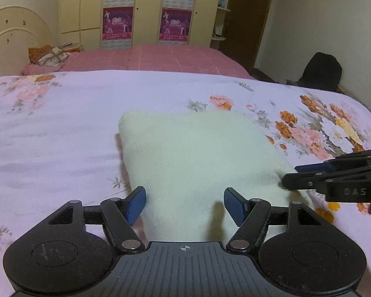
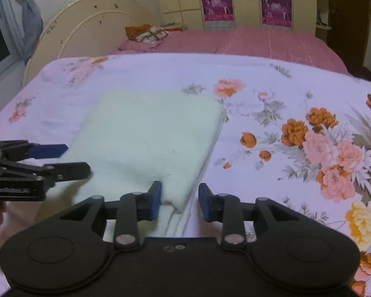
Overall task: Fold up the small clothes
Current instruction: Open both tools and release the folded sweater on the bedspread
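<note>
A cream-white folded garment point(image 1: 193, 158) lies flat on the floral bedsheet point(image 1: 61, 128); it also shows in the right wrist view point(image 2: 148, 136). My left gripper point(image 1: 184, 205) is open, its blue pads either side of the garment's near edge, holding nothing. It appears from the side in the right wrist view point(image 2: 74, 158). My right gripper point(image 2: 179, 201) is open at the garment's near right corner, which lies between its pads. It appears from the side in the left wrist view point(image 1: 291, 175), at the garment's right edge.
A pink checked blanket point(image 1: 160, 59) and a patterned pillow point(image 1: 49, 55) lie further up the bed by the cream headboard point(image 2: 91, 27). A wardrobe with magenta posters point(image 1: 146, 10) stands behind. A dark bag point(image 1: 321, 71) sits past the bed's right side.
</note>
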Action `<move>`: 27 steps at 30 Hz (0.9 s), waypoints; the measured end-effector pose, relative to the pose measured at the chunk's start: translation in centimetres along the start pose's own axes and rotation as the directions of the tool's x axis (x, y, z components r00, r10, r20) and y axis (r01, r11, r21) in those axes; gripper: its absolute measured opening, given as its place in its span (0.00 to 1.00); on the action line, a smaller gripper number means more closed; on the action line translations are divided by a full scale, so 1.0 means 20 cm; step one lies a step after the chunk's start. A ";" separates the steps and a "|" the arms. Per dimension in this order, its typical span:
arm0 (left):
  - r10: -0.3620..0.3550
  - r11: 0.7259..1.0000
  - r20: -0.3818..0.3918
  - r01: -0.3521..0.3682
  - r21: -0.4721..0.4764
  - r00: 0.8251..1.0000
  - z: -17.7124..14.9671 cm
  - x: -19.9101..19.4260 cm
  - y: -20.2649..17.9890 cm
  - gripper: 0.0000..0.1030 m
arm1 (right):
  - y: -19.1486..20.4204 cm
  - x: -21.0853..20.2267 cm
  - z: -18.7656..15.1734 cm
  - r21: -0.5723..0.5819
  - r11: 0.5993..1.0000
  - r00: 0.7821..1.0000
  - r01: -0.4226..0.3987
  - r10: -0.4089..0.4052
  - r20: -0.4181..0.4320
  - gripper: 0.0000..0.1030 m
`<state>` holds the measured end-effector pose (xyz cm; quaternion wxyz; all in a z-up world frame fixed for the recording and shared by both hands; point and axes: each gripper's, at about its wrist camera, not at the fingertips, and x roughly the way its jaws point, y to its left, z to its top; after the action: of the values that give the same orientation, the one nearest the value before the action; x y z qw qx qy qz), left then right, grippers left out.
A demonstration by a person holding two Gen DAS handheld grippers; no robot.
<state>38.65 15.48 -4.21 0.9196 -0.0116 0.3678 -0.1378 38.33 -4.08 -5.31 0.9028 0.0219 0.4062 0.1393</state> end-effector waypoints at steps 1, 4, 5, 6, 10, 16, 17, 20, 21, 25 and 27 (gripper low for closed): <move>0.002 1.000 0.004 -0.002 -0.002 1.000 -0.01 -0.02 0.00 0.67 | 0.00 -0.02 0.00 -0.005 1.000 1.000 -0.004 0.004 0.005 0.29; 0.013 1.000 0.010 -0.013 -0.011 1.000 -0.09 -0.09 0.00 0.67 | 0.02 -0.11 -0.04 -0.012 1.000 1.000 -0.023 0.023 0.018 0.28; 0.026 1.000 0.014 -0.026 -0.002 1.000 -0.13 -0.12 0.00 0.67 | 0.02 -0.13 -0.05 -0.014 0.999 0.999 -0.035 0.035 0.021 0.28; 0.041 0.999 0.007 -0.041 0.002 0.999 -0.16 -0.13 0.00 0.67 | 0.03 -0.15 -0.07 -0.020 0.999 0.999 -0.043 0.043 0.019 0.28; 0.049 0.999 -0.039 -0.049 -0.015 0.998 -0.31 -0.15 0.00 0.67 | 0.06 -0.18 -0.19 -0.036 0.997 0.998 -0.066 0.065 -0.019 0.28; 0.080 0.996 -0.039 -0.081 -0.035 0.996 -0.41 -0.20 -0.04 0.67 | 0.06 -0.13 -0.33 -0.017 0.999 0.996 -0.040 0.039 -0.078 0.29; 0.087 0.995 -0.038 -0.088 -0.038 0.995 -0.42 -0.21 -0.06 0.67 | 0.05 -0.14 -0.34 -0.001 0.999 0.996 -0.040 0.040 -0.076 0.29; 0.109 0.992 -0.027 -0.110 -0.054 0.994 -0.45 -0.24 -0.08 0.69 | 0.04 -0.16 -0.35 0.039 0.999 0.997 -0.036 0.039 -0.073 0.31; 0.126 0.990 -0.024 -0.127 -0.067 0.992 -0.45 -0.26 -0.08 0.74 | 0.04 -0.17 -0.35 0.052 0.998 0.997 -0.029 0.033 -0.068 0.35; 0.211 0.975 -0.005 -0.211 -0.065 0.978 -0.47 -0.35 -0.13 1.00 | 0.04 -0.30 -0.37 0.085 0.995 0.998 0.053 -0.055 0.013 0.80; 0.213 0.974 -0.001 -0.212 -0.083 0.977 -0.48 -0.40 -0.15 1.00 | 0.04 -0.36 -0.39 0.089 0.994 0.997 0.062 -0.065 0.031 0.79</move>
<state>25.85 15.46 -5.42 0.9292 -0.0107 0.3688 -0.0231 27.76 -5.76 -5.21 0.9117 0.0512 0.3971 0.0922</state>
